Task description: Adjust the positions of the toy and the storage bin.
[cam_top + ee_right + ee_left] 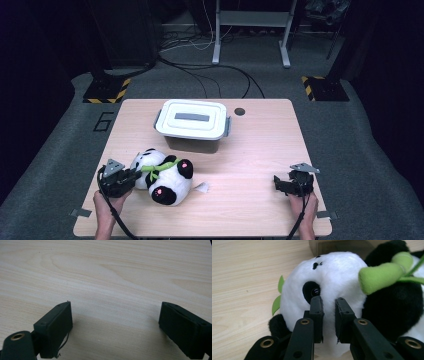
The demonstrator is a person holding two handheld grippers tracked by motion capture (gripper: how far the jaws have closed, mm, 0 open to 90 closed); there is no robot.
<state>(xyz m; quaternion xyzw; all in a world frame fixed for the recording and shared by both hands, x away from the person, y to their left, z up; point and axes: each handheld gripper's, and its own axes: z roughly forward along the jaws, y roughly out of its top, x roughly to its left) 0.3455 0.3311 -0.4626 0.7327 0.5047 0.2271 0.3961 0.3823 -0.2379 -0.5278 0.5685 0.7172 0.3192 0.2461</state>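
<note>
A light wooden table (pixel 260 150) with rounded corners stood on a grey carpeted floor (pixel 360 150). A small round dark hole (pixel 240 111) was set in the top near its far edge, right of centre. At the far middle of the table sat a white lidded storage box (pixel 192 120) with grey latches at its sides and a grey handle on the lid. Nearer, on the left half, a plush panda (pixel 162 176) lay on its side, black and white with green bamboo trim; its white sewn-in tag (pixel 201 187) rested flat on the wood just to its right. The right half showed bare wood grain.
</note>
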